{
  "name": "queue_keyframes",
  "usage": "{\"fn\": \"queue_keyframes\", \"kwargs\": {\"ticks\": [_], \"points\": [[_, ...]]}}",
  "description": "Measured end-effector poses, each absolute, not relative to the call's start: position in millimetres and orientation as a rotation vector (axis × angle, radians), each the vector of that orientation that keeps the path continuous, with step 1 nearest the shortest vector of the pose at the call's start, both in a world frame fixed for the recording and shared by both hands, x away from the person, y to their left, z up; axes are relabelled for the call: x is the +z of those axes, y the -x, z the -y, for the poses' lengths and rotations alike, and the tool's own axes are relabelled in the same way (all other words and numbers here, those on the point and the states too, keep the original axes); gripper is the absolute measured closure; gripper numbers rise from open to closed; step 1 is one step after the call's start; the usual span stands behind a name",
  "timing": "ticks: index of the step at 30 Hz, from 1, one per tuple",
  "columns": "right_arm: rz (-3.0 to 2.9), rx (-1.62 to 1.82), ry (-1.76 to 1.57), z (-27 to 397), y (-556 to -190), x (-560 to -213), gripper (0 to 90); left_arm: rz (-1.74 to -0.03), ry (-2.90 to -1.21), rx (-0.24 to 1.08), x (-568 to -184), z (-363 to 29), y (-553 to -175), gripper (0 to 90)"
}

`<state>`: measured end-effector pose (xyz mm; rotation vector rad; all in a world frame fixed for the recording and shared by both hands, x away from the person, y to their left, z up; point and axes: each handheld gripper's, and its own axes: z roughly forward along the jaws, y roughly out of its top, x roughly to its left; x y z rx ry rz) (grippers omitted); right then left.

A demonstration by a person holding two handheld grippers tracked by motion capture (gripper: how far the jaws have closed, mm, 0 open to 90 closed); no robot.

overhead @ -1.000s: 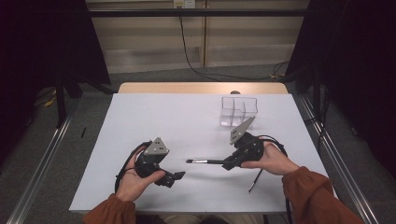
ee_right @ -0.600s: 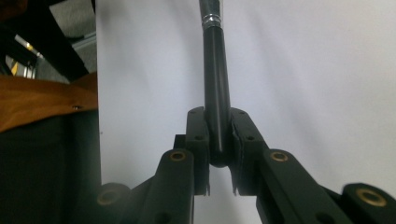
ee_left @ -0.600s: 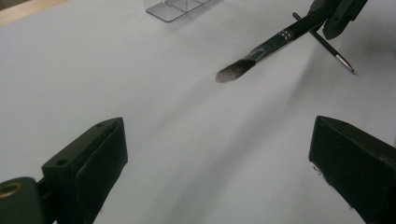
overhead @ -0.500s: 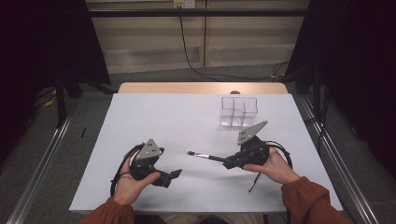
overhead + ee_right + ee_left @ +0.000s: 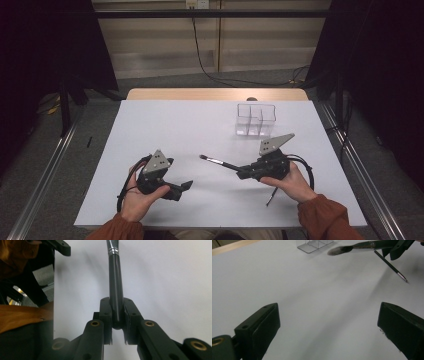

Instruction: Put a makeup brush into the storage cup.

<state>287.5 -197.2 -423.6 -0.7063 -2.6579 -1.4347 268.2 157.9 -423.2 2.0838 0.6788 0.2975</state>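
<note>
the high view is taking in the whole white table [image 5: 170,125], with the left gripper [image 5: 186,186] sitting low at the near left and the right gripper [image 5: 242,175] near the middle right, holding a brush [image 5: 220,162] that is pointing left with its dark tip raised off the surface. the right gripper view is showing what the high view is not making clear: the two black pads are pressing together on the butt end of the brush [image 5: 115,300], its black handle running straight away to a silver ferrule. the left gripper view is adding the brush's fuzzy dark head [image 5: 339,250] hanging above the table, and a thin dark pencil [image 5: 390,265] lying on the white surface just under the right gripper [image 5: 395,251].

the left gripper's jaws are standing wide apart with nothing between them, bare table showing in the gap.

a clear divided box [image 5: 256,120] is standing on the far right part of the table, well apart from the brush. the far edge of the table is showing a wooden strip [image 5: 215,94]. beyond it a black cable [image 5: 200,55] is hanging down a pale wall, and dark curtains [image 5: 45,45] are closing in both sides.
</note>
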Motion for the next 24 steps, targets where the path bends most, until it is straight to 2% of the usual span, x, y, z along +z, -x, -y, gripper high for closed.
{"fn": "queue_keyframes", "kwargs": {"ticks": [24], "points": [[2.566, -1.719, 0.655, 196.0, -278.2, -420.4, 79.7, -0.636, -2.004, 0.306, -419.0, -148.6, -264.3, 4.5]]}}
